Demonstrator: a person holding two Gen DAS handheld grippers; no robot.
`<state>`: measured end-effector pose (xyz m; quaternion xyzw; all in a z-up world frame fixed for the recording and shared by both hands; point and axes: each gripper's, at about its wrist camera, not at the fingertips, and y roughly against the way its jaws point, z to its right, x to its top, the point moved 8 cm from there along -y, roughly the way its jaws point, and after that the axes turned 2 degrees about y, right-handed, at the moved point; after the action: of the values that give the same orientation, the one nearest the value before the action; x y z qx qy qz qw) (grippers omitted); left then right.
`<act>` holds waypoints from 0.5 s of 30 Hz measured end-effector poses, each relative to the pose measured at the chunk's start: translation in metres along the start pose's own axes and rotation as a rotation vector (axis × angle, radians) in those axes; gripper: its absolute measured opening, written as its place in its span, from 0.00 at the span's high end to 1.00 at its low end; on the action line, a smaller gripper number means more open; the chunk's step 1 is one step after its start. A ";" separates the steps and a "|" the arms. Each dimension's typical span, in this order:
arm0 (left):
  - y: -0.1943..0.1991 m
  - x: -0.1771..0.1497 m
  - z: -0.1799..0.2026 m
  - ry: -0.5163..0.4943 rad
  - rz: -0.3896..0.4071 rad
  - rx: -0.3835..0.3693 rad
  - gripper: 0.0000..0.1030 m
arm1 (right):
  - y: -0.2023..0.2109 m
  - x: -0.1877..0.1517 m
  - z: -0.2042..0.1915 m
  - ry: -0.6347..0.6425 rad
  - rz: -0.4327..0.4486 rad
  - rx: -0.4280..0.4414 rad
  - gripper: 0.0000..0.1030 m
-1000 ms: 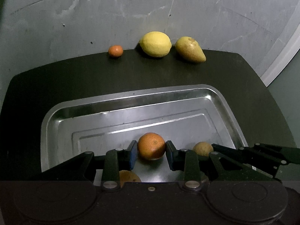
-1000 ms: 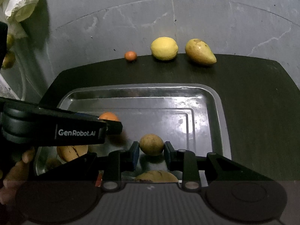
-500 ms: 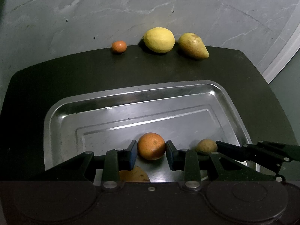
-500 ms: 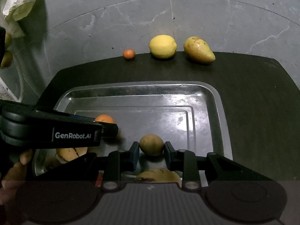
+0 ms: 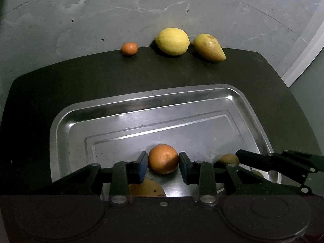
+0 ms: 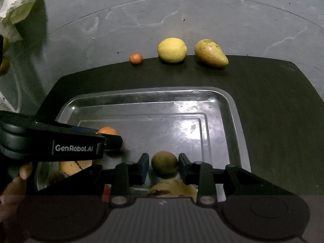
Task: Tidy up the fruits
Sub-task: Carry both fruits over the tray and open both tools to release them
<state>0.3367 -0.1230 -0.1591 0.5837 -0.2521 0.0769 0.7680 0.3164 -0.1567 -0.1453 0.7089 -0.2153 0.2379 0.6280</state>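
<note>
Landmark: steel tray (image 5: 251, 109) (image 6: 232, 109), sitting on a dark counter (image 5: 81, 81) (image 6: 273, 101) over a grey marbled floor (image 5: 81, 10).

Left gripper (image 5: 163, 167): fingers closed to a narrow gap around an orange (image 5: 163, 159) (image 6: 107, 130), both blue pads touching its sides. The orange is over the near half of the tray floor; cannot tell whether it rests on the metal or is lifted clear. From the right wrist view this gripper (image 6: 115, 141) enters from the tray's left side, its body marked "GenRobot.AI", with a person's hand (image 6: 14, 182) behind it.

Right gripper (image 6: 163, 167): fingers likewise narrowed onto a small brownish-green round fruit (image 6: 164, 162) (image 5: 229, 159), pads against both sides. The fruit is over the tray's near edge region, right of the orange. In the left wrist view this gripper (image 5: 241, 155) reaches in from the tray's right.

Other fruit in the tray: a yellow-brown spotted piece (image 6: 172, 188) just below the right fingers, and another spotted piece (image 6: 75, 166) (image 5: 145, 189) near the tray's near-left corner, partly hidden.

Beyond the tray's far edge, in a row along the counter's far rim: a small tangerine (image 5: 129, 48) (image 6: 136, 58), a lemon (image 5: 172, 41) (image 6: 172, 50), and a pear (image 5: 208, 47) (image 6: 210, 55) lying on its side. These three are apart from each other and well apart from the tray.

Far left of the tray, off the counter: a crumpled pale bag (image 6: 18, 6).
</note>
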 end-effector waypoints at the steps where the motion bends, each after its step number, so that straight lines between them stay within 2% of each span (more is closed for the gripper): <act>1: 0.000 0.000 0.000 -0.001 -0.001 0.000 0.62 | 0.001 0.000 0.001 -0.004 0.003 -0.004 0.62; 5: 0.001 0.000 0.001 -0.006 -0.005 -0.010 0.52 | 0.007 -0.001 0.003 -0.022 0.016 -0.022 0.58; 10: 0.008 0.001 0.000 -0.019 0.011 -0.025 0.39 | 0.019 -0.002 0.007 -0.044 0.040 -0.045 0.46; 13: 0.015 0.001 -0.001 -0.024 0.024 -0.032 0.28 | 0.030 -0.003 0.009 -0.057 0.054 -0.060 0.39; 15: 0.022 0.001 -0.003 -0.025 0.035 -0.028 0.16 | 0.037 -0.004 0.010 -0.065 0.060 -0.067 0.32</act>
<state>0.3295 -0.1138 -0.1404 0.5694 -0.2732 0.0796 0.7712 0.2915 -0.1704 -0.1200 0.6880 -0.2649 0.2261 0.6367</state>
